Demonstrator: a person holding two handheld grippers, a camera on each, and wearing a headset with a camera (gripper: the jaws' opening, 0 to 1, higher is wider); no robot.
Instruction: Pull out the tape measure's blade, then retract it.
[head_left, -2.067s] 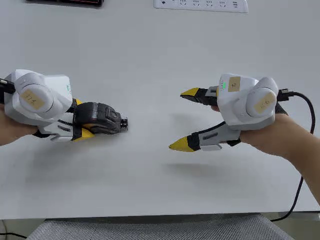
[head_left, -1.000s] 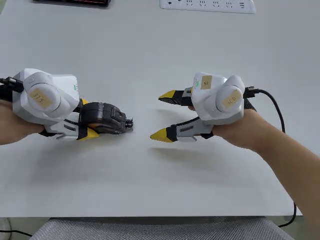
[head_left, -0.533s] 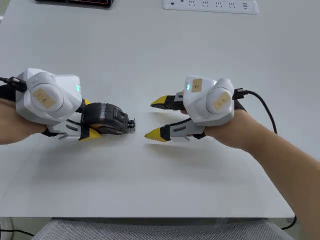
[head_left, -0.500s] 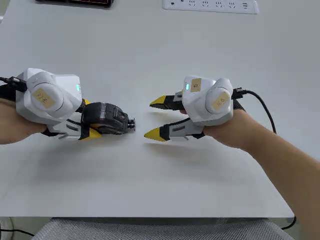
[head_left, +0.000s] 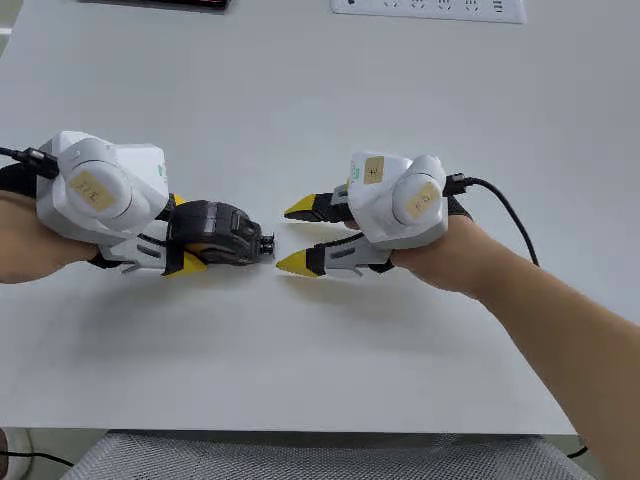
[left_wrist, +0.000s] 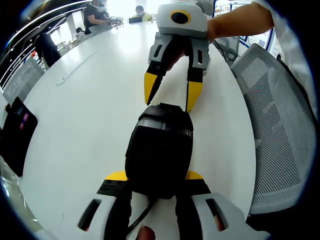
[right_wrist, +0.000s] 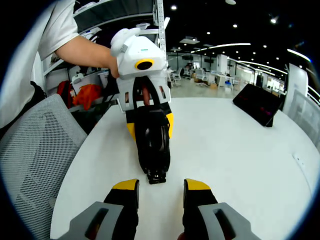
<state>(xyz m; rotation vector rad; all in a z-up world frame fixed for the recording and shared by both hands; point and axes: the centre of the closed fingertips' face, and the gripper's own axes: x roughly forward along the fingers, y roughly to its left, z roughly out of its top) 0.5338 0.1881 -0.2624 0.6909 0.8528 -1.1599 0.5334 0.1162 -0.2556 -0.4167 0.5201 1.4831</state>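
You hold the tape measure (head_left: 222, 232) clenched in the left gripper (head_left: 185, 233) at the left of the desk (head_left: 320, 90). The case's long axis runs left to right, and the blade's end hook (head_left: 266, 241) points right; no blade is drawn out yet. Whether the case rests on the desk or sits just above it cannot be told.

The right gripper (head_left: 294, 236), released and empty, faces the case head on. One of its yellow tips lies just far of the hook and the other just near of it, and neither touches. In the right gripper view the hook (right_wrist: 156, 176) sits just ahead of the gap between the jaws, roughly centred.

The coming move looks like closing on the hook and pulling straight right along that axis. Bare desk lies open to the right, the power strip (head_left: 430, 8) lies well apart at the far edge, and the near edge is clear of both hands.
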